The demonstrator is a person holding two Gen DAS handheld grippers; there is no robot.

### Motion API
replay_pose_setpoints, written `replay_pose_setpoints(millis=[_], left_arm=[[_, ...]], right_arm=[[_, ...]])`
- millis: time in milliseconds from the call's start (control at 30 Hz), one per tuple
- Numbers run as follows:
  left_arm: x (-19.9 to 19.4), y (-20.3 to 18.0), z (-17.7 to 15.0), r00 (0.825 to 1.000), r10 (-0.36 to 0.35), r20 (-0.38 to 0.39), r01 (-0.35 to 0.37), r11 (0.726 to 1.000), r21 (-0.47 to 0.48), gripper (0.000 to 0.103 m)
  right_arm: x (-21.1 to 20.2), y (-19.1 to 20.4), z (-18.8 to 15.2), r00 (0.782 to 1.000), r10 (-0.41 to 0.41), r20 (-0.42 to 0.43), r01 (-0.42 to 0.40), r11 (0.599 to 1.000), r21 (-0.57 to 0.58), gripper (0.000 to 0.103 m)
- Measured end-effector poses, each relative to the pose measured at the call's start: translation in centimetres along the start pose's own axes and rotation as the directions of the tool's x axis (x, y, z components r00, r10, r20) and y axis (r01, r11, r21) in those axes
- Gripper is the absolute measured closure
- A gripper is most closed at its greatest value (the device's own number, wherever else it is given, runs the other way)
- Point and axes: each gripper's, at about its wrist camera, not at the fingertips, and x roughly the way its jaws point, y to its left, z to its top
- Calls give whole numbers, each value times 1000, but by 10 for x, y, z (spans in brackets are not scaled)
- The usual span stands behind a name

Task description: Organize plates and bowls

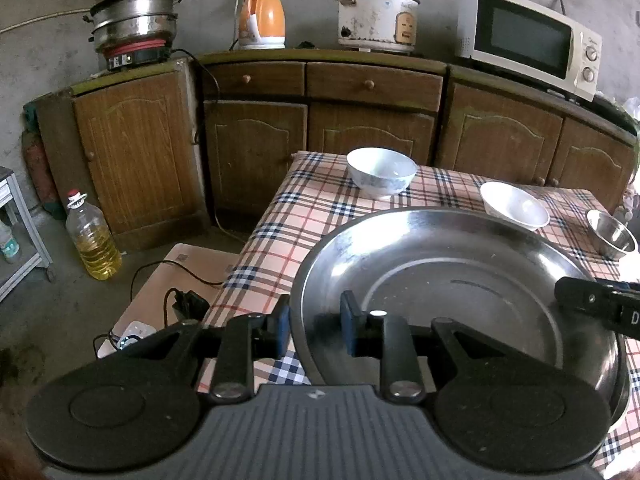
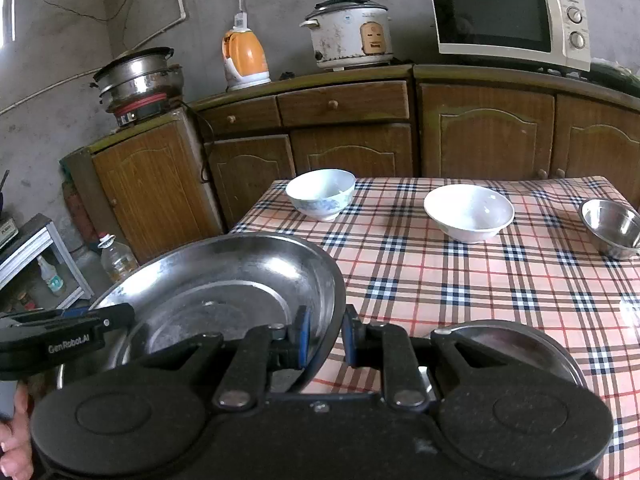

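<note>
Left wrist view: a wide steel basin (image 1: 452, 292), stiff, slick and likely light, sits at the tabletop's (image 1: 320, 216) near-left edge. The left hand-held gripper (image 1: 316, 322) pinches its nine o'clock rim; the right hand-held gripper (image 2: 326, 334) pinches three o'clock. Fragile ceramic bowls (image 2: 469, 212) wait beyond.

The right tongs (image 2: 323, 338) pinch the rim of a steel plate (image 2: 224, 280), the left tongs (image 2: 120, 316) over its far side. Beyond, on the table (image 2: 460, 280), stand two white bowls (image 2: 321, 194) (image 2: 469, 212) and a steel bowl (image 2: 612, 228).

Plaid-clothed table (image 2: 460, 280); two white bowls (image 2: 321, 194) (image 2: 469, 211), small steel bowl (image 2: 612, 227)
</note>
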Motion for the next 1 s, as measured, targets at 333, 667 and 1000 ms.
replay_pose_setpoints(millis=[333, 667, 1000], left_arm=[[0, 1, -3, 1000, -3, -9, 3, 1000, -6, 77], [-1, 2, -5, 1000, -5, -14, 5, 1000, -9, 77], [-2, -1, -7, 1000, -8, -15, 8, 1000, -7, 77]], right_arm=[[-1, 0, -3, 1000, -1, -5, 1, 1000, -6, 80], [-2, 0, -5, 1000, -2, -9, 1, 1000, -11, 80], [-3, -1, -8, 1000, -2, -8, 2, 1000, -11, 80]])
